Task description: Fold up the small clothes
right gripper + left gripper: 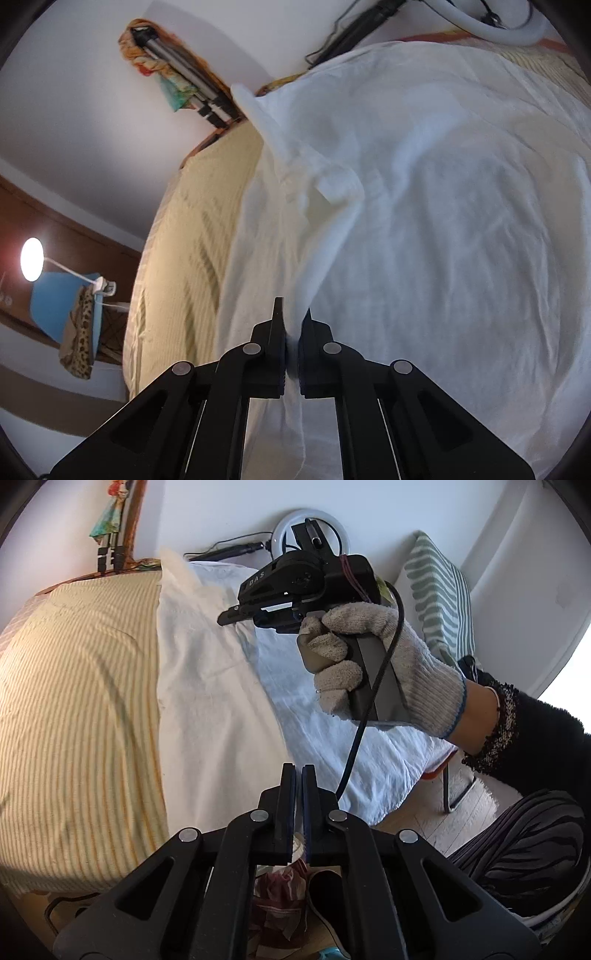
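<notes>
The left gripper (298,771) fingers are pressed together on nothing, low in the frame's centre. The right gripper (293,321) fingers pinch a fold of the white cotton garment (424,221), which lies spread across the yellow striped bed cover (184,240), filling the frame's right.

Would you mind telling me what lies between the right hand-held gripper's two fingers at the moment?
A fold of the white garment lies there: in the right wrist view, the right hand-held gripper has shut on the cloth, which runs on below the fingers.
</notes>
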Demonstrator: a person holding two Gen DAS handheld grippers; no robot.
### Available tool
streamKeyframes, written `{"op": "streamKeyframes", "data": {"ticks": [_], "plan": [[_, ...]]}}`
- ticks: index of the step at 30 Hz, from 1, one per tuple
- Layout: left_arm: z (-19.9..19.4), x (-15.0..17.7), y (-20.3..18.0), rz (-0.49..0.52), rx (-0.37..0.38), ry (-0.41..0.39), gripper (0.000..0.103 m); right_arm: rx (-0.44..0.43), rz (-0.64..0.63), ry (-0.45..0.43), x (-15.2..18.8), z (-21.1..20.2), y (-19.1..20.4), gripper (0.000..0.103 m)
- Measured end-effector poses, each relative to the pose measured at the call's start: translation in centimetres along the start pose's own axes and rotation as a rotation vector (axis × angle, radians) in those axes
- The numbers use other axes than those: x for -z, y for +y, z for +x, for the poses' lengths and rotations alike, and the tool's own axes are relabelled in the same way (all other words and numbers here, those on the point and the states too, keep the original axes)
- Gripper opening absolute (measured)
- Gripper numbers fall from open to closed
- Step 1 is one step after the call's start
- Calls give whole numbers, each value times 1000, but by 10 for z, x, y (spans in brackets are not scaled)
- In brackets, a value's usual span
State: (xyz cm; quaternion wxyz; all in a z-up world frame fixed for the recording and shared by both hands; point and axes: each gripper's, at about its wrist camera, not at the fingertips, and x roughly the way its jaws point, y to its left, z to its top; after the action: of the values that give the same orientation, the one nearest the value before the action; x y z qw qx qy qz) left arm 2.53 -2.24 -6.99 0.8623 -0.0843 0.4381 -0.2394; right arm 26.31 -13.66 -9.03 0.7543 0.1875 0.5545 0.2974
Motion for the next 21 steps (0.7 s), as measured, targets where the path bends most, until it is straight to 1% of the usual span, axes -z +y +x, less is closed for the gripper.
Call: {"op": "streamKeyframes", "data": {"ticks": [3,6,8,9,11,12,13,16,19,21], "plan": [[3,0,-6,16,17,22,1,-11,12,19,-2,3,-12,3],[-3,2,-4,14,33,20,1,19,-53,14,0,4,-7,3],[-12,4,-3,6,55,23,1,42,-80,26,-1,7,-4,3],[-20,5,-1,8,51,12,1,48,-85,31,-2,8,-4,3],[-30,6,4,20,14,-17,1,68,-107,32,-2,8,-3,3],[-35,5,8,28,-17,-29,1,86,-130,32,-2,8,0,3],[-39,2,14,21,-50,-38,1,106,-158,33,-2,8,3,3],[-35,-8,31,-31,-79,-42,1,153,-203,47,1,12,5,3],[-16,-16,33,-2,-90,-17,1,184,-251,50,4,14,11,5],[2,-15,32,33,-115,20,1,195,-262,51,6,13,12,5]]}}
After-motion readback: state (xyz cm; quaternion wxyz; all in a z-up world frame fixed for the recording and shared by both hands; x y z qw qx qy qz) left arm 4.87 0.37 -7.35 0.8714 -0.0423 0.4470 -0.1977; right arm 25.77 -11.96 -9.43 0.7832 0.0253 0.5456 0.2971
